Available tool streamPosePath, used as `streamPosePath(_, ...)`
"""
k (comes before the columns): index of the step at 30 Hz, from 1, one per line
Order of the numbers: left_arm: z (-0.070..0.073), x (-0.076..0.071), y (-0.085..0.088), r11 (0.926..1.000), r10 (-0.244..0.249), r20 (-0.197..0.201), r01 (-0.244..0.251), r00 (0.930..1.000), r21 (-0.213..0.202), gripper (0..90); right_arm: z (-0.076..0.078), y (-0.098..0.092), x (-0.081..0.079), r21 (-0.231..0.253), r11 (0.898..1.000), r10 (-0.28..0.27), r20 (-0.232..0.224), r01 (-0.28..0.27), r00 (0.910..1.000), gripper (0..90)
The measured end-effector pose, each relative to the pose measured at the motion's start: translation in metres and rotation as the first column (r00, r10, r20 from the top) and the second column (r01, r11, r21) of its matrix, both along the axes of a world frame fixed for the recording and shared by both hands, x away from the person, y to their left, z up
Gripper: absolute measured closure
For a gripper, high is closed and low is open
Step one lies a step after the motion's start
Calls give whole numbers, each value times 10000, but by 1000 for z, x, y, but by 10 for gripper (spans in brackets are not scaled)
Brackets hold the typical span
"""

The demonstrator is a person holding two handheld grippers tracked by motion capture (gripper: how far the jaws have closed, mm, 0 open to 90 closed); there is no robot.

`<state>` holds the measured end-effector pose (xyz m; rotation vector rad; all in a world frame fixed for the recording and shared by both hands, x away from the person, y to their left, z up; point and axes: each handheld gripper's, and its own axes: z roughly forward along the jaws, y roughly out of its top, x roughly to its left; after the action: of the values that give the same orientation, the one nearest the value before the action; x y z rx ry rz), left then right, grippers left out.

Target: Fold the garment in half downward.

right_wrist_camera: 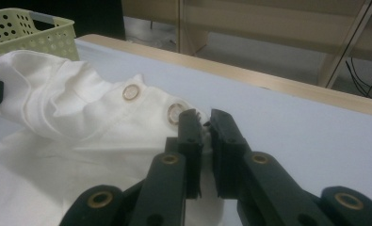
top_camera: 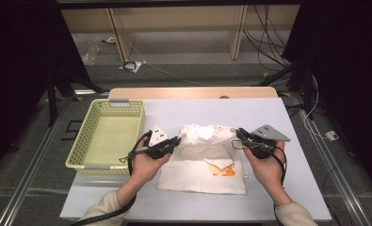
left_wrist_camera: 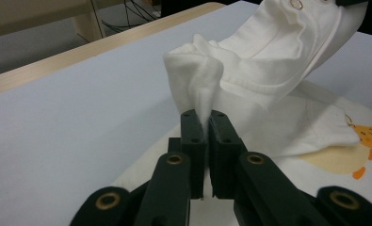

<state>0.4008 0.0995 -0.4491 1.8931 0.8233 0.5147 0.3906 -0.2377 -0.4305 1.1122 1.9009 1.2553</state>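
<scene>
White baby garment (top_camera: 202, 170) lies on the pale table top (top_camera: 268, 117), near the middle, its lower part flat on the surface and its upper edge lifted between the 2 grippers. An orange chick print (top_camera: 221, 168) shows on the flat front.

Farthest left in the high view, a pale green perforated basket (top_camera: 82, 141) stands on the table, well apart from the garment's body and just beside the left hand (top_camera: 146, 165). Next comes the left gripper (top_camera: 176, 140), held level and pointing toward the garment's upper left corner. In the left gripper view its 2 black jaws are pressed together on a bunched fold of white cloth (left_wrist_camera: 198, 80), which rises from between the pads.

At the middle, the raised neckline sags between the 2 grips. 2 metal snap rings (right_wrist_camera: 132, 92) sit along that edge in the right gripper view.

Further right, the right gripper (top_camera: 238, 133) holds the garment's upper right corner. In the right gripper view its jaws stand nearly together, clamped on the thin hem beside the second snap. The right hand (top_camera: 268, 165) supports it from below, with a cream sleeve (top_camera: 294, 214) at the bottom edge.
</scene>
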Motion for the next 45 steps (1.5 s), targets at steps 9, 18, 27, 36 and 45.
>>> streamPosePath(9, -2, -3, 2, 10000, -32, -27, 33, 10000, 61, 857, -1, 1, -7, -6, 9999, 117, -12, -117, 9999, 839)
streamPosePath(18, -4, -6, 5, 10000, -56, -44, 56, 10000, 74, 857, -3, 3, -12, -50, 9997, 219, -39, -219, 9998, 839)
streamPosePath(27, -5, -11, 6, 9998, -129, -34, 130, 9999, 168, 858, -3, 5, -16, -125, 9995, 289, 59, -288, 9996, 839)
streamPosePath(36, -6, -16, 8, 9996, -184, -82, 186, 9998, 225, 857, -4, 6, -24, -281, 9987, 425, 37, -423, 9991, 839)
streamPosePath(45, -9, -22, 12, 9993, -206, -155, 211, 9997, 316, 857, -5, 8, -31, -321, 9978, 581, -56, -583, 9983, 839)
